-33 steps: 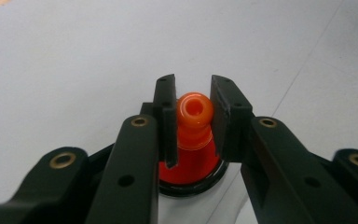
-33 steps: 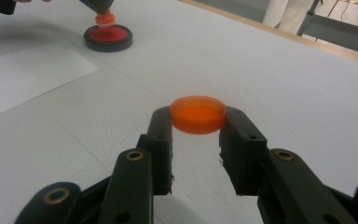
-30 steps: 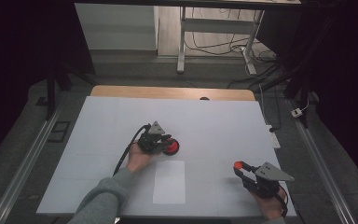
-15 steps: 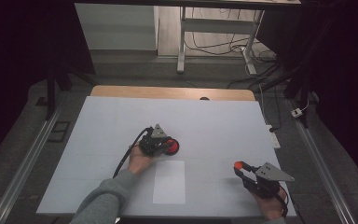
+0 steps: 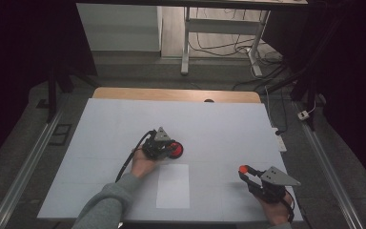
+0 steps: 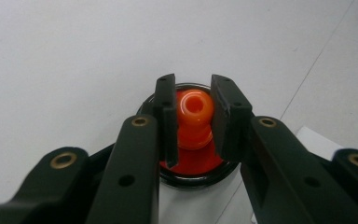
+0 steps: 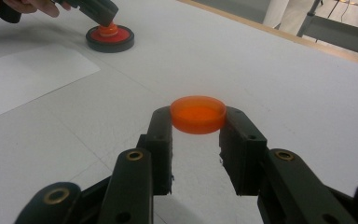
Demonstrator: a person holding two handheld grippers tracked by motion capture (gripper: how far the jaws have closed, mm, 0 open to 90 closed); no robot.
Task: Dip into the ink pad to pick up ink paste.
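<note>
A round black dish with a red inside (image 6: 191, 179) sits on the white table, and an orange knob (image 6: 194, 112) with a hole in its top stands upright in it. My left gripper (image 6: 194, 93) is shut on that knob, one jaw on each side. From above, the left gripper (image 5: 167, 149) points right over the dish (image 5: 177, 151) near the table's middle. My right gripper (image 7: 198, 122) is shut on a flat orange disc (image 7: 198, 113), held a little above the table. In the high view the right gripper (image 5: 244, 171) and its disc (image 5: 242, 168) are at the front right.
A white sheet of paper (image 5: 173, 186) lies flat between the two hands, just in front of the dish. The white table top (image 5: 219, 124) ends in a wooden strip at the back. A cable trails from the left gripper toward the table's front edge.
</note>
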